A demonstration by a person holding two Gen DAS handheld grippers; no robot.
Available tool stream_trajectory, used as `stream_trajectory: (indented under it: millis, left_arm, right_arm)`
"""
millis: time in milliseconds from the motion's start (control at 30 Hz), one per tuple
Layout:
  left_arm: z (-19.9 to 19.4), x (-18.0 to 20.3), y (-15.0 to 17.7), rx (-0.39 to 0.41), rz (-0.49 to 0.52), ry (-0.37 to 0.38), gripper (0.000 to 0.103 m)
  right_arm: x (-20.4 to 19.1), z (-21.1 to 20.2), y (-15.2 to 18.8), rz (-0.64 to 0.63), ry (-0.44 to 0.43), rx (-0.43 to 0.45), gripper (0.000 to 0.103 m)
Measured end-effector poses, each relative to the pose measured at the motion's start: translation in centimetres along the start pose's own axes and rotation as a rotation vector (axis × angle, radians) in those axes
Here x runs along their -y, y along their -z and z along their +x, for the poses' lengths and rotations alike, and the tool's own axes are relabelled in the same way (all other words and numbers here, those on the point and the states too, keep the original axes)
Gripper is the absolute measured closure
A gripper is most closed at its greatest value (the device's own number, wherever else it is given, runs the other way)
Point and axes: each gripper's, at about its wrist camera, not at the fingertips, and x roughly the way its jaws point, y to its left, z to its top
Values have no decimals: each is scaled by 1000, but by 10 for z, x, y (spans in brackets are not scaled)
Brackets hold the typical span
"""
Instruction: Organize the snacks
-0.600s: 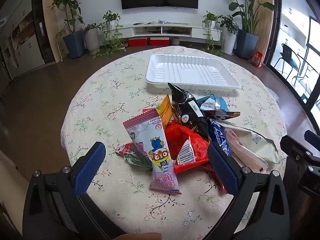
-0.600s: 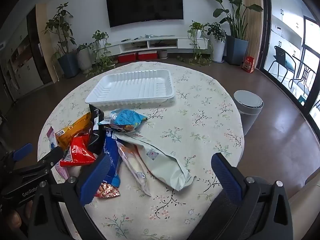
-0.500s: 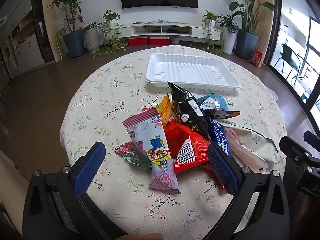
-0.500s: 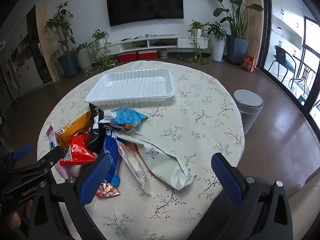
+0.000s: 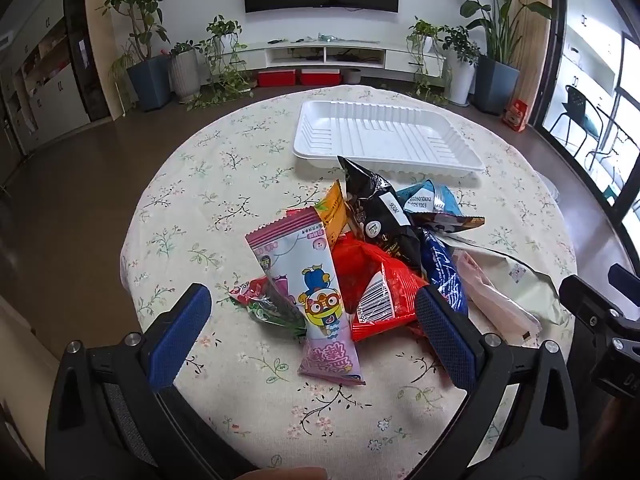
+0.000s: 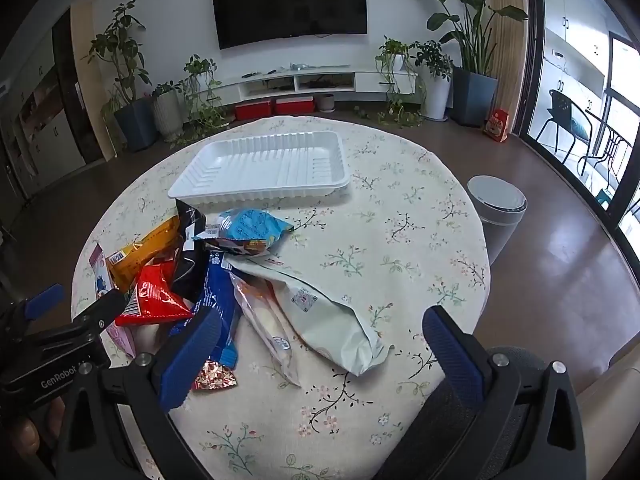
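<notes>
A pile of snack packets lies on the round floral table (image 5: pixel 208 184): a pink cartoon packet (image 5: pixel 308 292), a red one (image 5: pixel 376 292), a black one (image 5: pixel 380 220), an orange one (image 5: pixel 334 212), a blue one (image 5: pixel 442 272) and a pale green bag (image 6: pixel 324 312). An empty white tray (image 5: pixel 384 136) sits behind the pile; it also shows in the right wrist view (image 6: pixel 268 168). My left gripper (image 5: pixel 312 332) is open, hovering over the pink packet's near end. My right gripper (image 6: pixel 324 352) is open above the green bag's end.
A light blue packet (image 6: pixel 248 224) lies just in front of the tray. A grey bin (image 6: pixel 496 212) stands on the floor beside the table's right edge. Potted plants and a TV unit line the far wall.
</notes>
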Motion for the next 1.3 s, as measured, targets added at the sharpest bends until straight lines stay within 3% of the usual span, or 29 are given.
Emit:
stream_trajectory:
  millis: [1300]
  left_arm:
    - [3, 0, 3, -8, 2, -1, 0]
  right_arm:
    - [-1, 6, 7, -1, 0, -9, 0]
